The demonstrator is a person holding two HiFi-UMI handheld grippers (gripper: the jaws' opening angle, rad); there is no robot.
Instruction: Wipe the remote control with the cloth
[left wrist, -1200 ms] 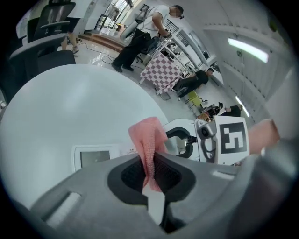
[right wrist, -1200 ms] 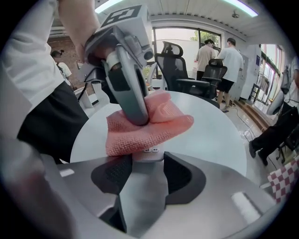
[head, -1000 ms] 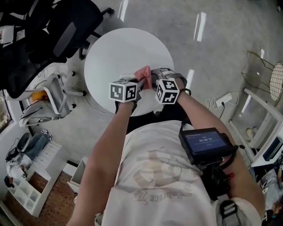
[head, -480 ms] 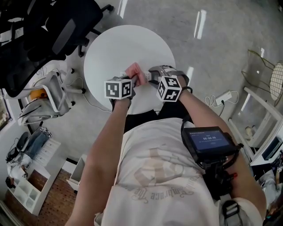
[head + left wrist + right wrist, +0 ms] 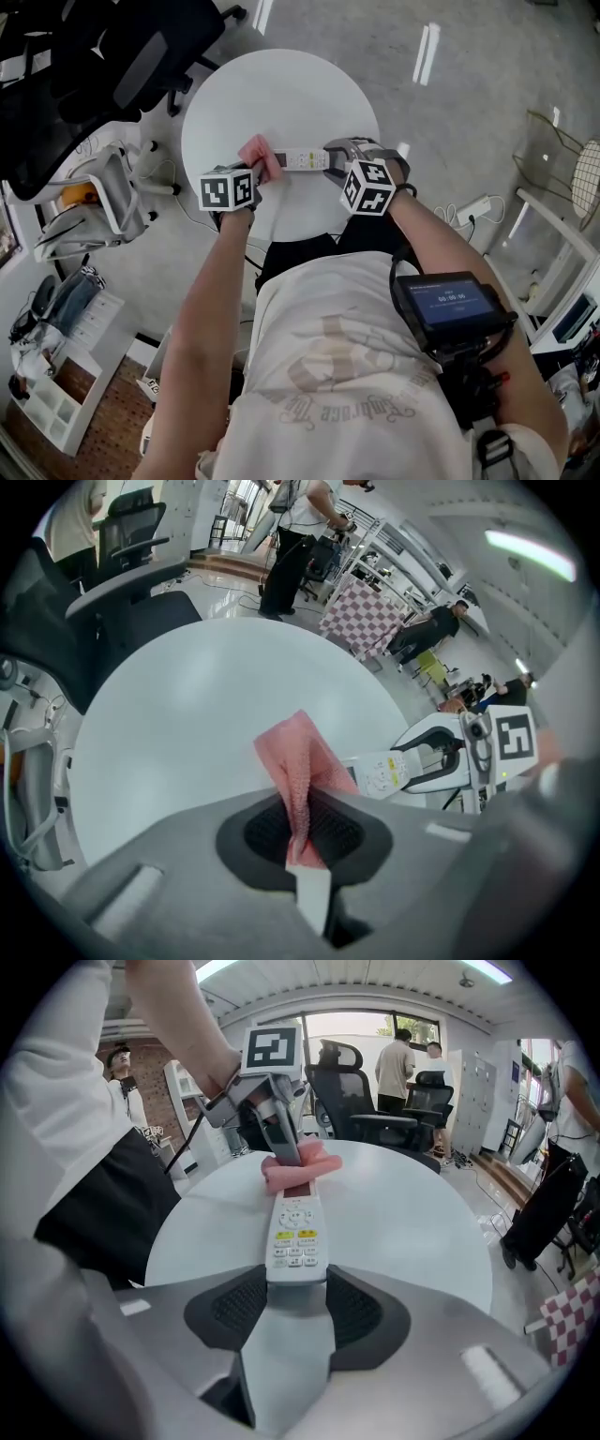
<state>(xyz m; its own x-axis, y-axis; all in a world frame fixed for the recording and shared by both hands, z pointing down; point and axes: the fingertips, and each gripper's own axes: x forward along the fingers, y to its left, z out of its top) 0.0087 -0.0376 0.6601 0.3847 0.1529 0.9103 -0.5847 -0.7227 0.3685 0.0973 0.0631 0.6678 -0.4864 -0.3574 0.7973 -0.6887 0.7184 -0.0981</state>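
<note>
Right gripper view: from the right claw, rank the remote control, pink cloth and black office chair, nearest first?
1. Remote control: gripped in the claw itself.
2. Pink cloth: at the remote's far end.
3. Black office chair: beyond the table.

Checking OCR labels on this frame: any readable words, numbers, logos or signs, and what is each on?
Nothing reads cleanly enough to quote.
Shirt: cursive print, upside down in the head view, too blurred to read.
Screen of the chest device: a row of digits, too small to read.
Remote control: button marks, too small to read.
Marker cubes: black-and-white square patterns only, no words.
</note>
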